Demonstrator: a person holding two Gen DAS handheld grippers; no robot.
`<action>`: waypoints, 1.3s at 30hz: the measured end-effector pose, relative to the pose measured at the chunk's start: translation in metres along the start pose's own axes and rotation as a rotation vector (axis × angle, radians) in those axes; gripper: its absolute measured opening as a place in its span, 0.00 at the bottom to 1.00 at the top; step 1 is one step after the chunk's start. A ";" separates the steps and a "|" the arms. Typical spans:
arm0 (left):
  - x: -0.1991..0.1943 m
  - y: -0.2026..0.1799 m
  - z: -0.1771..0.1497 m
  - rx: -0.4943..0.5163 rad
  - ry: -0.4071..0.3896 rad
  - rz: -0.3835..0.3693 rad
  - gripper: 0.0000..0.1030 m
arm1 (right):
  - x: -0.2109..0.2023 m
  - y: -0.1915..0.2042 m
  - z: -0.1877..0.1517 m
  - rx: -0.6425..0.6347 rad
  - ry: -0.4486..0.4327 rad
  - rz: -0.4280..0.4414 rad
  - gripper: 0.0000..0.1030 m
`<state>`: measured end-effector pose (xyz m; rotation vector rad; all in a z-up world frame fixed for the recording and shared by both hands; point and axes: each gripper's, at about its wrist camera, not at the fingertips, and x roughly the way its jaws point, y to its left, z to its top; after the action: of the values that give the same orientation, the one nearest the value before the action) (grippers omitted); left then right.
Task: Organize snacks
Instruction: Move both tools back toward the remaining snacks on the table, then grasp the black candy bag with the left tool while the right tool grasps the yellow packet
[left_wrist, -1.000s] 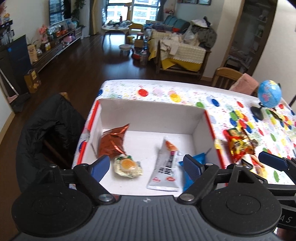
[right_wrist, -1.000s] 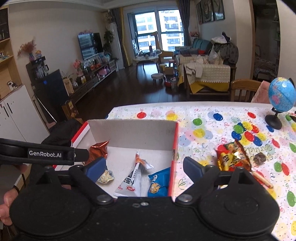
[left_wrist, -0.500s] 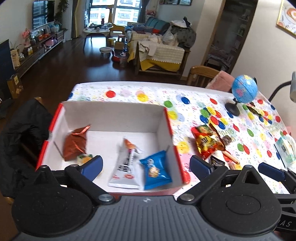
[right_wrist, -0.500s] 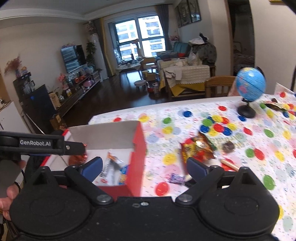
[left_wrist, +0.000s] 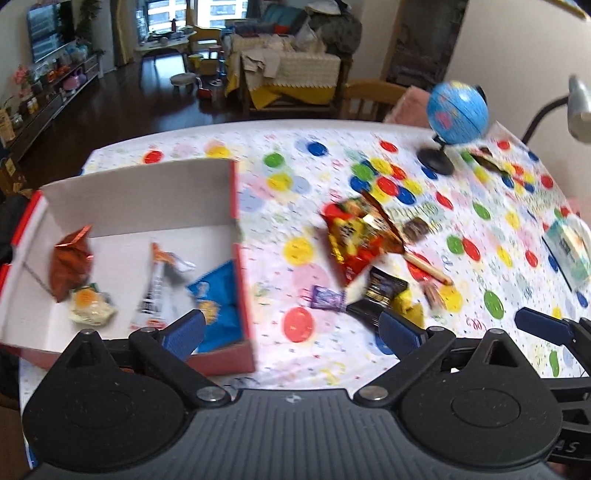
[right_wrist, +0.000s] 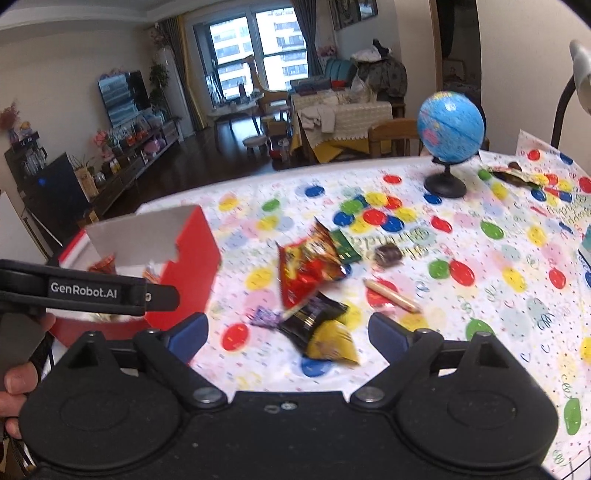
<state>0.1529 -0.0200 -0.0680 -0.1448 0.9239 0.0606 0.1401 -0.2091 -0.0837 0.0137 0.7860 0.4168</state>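
Left wrist view: a polka-dot tablecloth (left_wrist: 295, 173) covers the table, a living room beyond; the red box (left_wrist: 242, 280) sits at the left edge, packets inside; the red snack bag (left_wrist: 354, 236) lies mid-table, long axis running away; left gripper (left_wrist: 291, 328) wide, empty, jaws just opened

Right wrist view: the globe (right_wrist: 448, 127) stands by the far edge; right gripper (right_wrist: 288, 328) wide, empty, over a black-and-yellow packet (right_wrist: 321, 328)

Left gripper (left_wrist: 291, 332): ribbed black housing, two round black discs, silver pivot screws, angled black link arms ending in blue ribbed finger pads (left_wrist: 183, 329). Right gripper (right_wrist: 287, 330): matching smooth black body; the neighbouring black arm bears white "GenRobot.AI" lettering.
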 end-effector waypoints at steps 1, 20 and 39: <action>0.004 -0.007 -0.001 0.014 0.001 0.000 0.98 | 0.003 -0.005 -0.001 -0.005 0.012 0.002 0.86; 0.099 -0.071 0.015 0.107 0.128 0.054 0.98 | 0.064 -0.049 -0.014 -0.247 0.148 0.123 0.70; 0.165 -0.089 0.024 0.177 0.257 0.000 0.96 | 0.123 -0.061 -0.018 -0.276 0.227 0.201 0.50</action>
<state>0.2815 -0.1059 -0.1762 0.0124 1.1804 -0.0407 0.2270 -0.2224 -0.1912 -0.2173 0.9485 0.7244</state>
